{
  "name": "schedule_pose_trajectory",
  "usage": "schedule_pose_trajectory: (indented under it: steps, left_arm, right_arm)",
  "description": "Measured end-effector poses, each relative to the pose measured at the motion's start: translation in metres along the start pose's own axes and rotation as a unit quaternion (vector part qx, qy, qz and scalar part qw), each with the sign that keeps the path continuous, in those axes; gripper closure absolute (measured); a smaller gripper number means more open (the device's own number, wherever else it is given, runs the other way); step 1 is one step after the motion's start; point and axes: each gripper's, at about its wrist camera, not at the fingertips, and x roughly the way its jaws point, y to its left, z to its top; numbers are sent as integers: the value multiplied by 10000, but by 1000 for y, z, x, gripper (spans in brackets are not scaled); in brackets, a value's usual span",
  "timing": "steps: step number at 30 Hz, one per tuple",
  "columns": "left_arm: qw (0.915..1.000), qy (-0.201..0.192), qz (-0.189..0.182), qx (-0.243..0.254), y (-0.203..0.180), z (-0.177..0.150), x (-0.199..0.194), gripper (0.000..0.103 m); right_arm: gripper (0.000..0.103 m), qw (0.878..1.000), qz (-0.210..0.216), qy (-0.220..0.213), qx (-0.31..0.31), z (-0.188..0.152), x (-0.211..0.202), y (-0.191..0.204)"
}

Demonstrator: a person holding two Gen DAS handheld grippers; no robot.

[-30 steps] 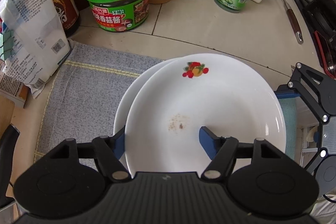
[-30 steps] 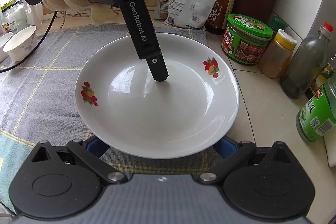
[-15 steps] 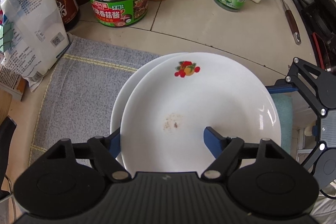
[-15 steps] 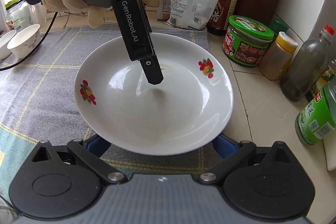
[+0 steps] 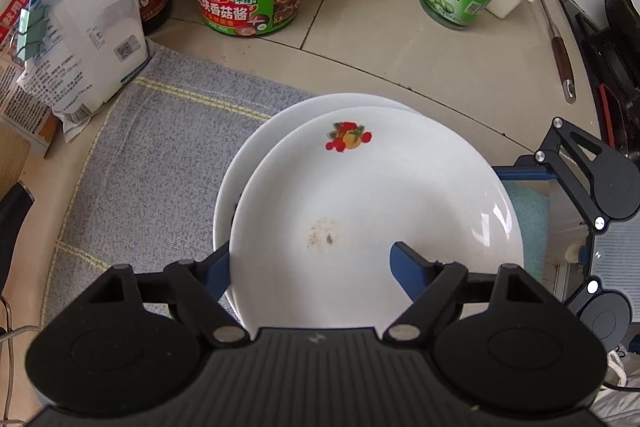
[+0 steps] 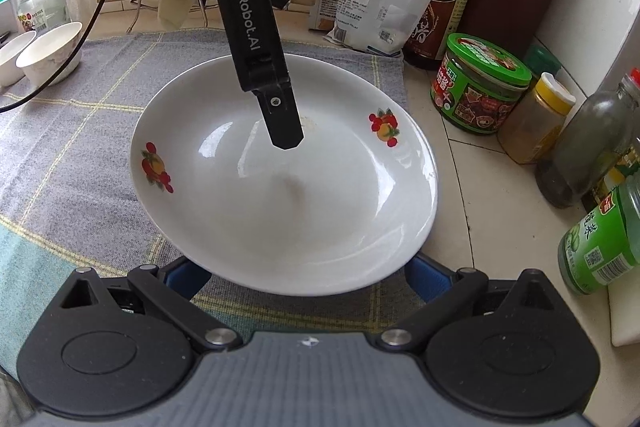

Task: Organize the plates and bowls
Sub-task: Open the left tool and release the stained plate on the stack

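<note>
Our left gripper (image 5: 310,263) is opening around the top plate (image 5: 376,211), now resting slightly offset on the lower plate (image 5: 240,163): stacked. Our right gripper (image 6: 306,273) waits wide, seemingly clear of the rim.

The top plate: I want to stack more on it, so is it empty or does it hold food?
Empty, apart from a small brownish smear at the centre of the top plate; no food lies in it.
</note>
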Motion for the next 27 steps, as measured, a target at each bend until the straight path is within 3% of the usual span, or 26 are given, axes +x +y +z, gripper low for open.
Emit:
schedule_pose_trajectory:
  steps: [10, 27]
  left_arm:
    - [9995, 141, 147, -254, 0, 1, 3, 18]
    - [9975, 190, 539, -418, -4, 2, 2, 15]
  right_arm:
    - [0, 9989, 33, 261, -378, 2, 9, 1]
    - [0, 9998, 86, -141, 72, -1, -8, -3]
